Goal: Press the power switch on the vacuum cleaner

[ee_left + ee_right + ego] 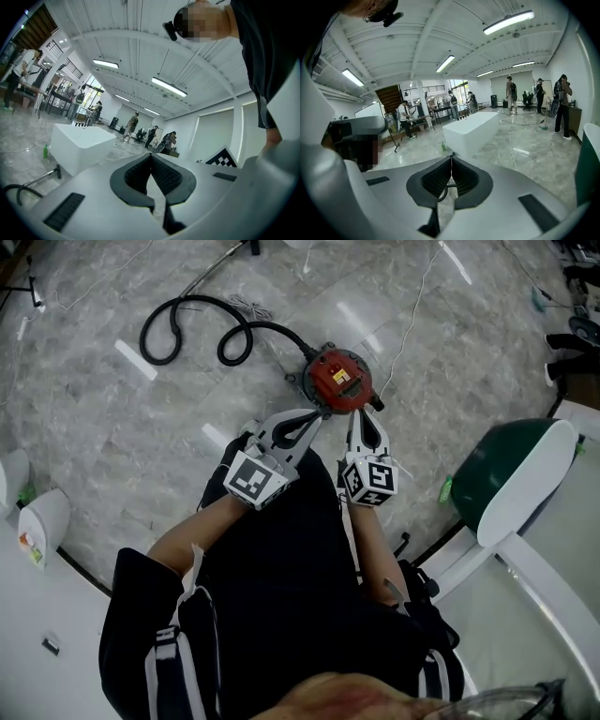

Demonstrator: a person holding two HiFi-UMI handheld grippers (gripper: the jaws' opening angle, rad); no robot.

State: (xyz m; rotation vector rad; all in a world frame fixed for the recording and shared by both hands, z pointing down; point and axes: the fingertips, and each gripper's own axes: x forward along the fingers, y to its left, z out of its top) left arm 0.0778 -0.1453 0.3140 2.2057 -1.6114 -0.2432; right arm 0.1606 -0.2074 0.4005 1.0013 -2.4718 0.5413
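Head view: vacuum cleaner (339,379), a red canister, stands on the floor just beyond the tips of left gripper (312,416) and right gripper (361,414). The shell looks rigid and probably heavy enough to stay put under a press on its top. Hose (187,329) coils away leftward, clear of the approach; chair (525,474) stands well apart

Left gripper view: jaws together, empty; vacuum cleaner not shown

Right gripper view: jaws together, nothing clamped

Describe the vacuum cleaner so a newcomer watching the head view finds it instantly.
On the grey marble floor, follow the looping black hose to its right end. There sits the small round vacuum cleaner; its red top is the only red thing there.
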